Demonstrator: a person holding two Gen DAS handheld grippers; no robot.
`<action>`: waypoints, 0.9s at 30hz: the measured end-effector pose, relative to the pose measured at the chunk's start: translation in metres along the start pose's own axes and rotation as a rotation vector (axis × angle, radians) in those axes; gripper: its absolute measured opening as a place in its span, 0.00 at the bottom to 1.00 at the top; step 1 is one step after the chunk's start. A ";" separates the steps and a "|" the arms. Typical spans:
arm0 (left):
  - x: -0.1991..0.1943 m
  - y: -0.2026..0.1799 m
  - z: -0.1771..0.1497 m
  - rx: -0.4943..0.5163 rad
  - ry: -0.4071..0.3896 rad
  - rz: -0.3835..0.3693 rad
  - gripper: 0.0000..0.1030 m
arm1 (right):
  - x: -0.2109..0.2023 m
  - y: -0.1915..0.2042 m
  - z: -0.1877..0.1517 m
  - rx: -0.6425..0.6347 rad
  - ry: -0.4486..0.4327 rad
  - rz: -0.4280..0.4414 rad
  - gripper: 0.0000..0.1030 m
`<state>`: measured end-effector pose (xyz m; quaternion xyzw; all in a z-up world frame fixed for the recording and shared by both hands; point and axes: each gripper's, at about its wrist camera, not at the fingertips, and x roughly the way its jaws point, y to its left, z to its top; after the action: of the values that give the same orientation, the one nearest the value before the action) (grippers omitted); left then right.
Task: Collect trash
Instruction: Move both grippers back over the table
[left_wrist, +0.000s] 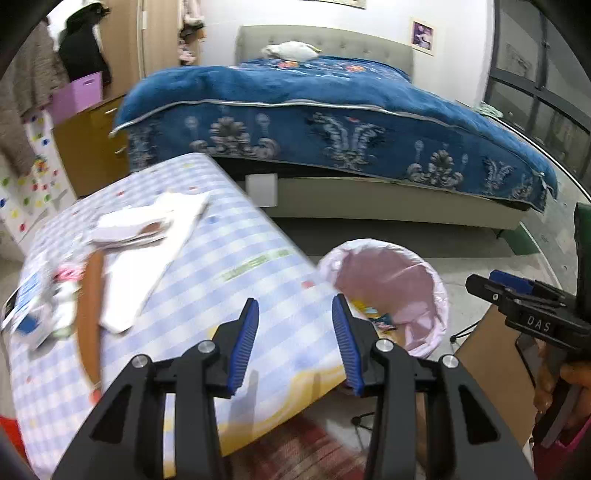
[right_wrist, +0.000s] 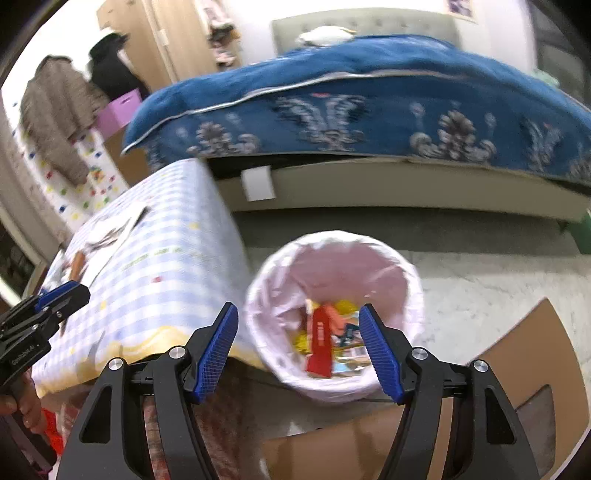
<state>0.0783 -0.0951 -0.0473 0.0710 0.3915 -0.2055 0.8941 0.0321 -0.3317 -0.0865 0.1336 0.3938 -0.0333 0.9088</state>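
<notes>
Wrappers already lie in the lined bin (right_wrist: 334, 314); litter (left_wrist: 122, 254) remains on the tabletop (left_wrist: 229, 266) (both tongs open, empty).

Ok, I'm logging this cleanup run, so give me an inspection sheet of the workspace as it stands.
Surface: checked tablecloth on the table.
Job's things: pink-lined bin on the floor beside the table, wrappers inside.
Clutter: white papers, brown stick, small bits at the table's far end.
Grippers: left gripper and right gripper, jaws open, empty.
Cables: nothing seen.
Surroundings: bed with blue blanket, cardboard on the floor.
</notes>
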 end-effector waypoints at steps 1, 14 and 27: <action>-0.007 0.009 -0.004 -0.013 -0.007 0.015 0.40 | -0.001 0.011 0.001 -0.021 0.000 0.010 0.65; -0.069 0.140 -0.051 -0.231 -0.059 0.269 0.60 | -0.007 0.158 0.013 -0.277 -0.029 0.163 0.38; -0.094 0.221 -0.075 -0.344 -0.071 0.438 0.85 | 0.020 0.262 0.005 -0.413 0.023 0.250 0.51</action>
<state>0.0645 0.1561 -0.0375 -0.0063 0.3646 0.0598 0.9292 0.0934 -0.0805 -0.0412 -0.0069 0.3829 0.1619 0.9095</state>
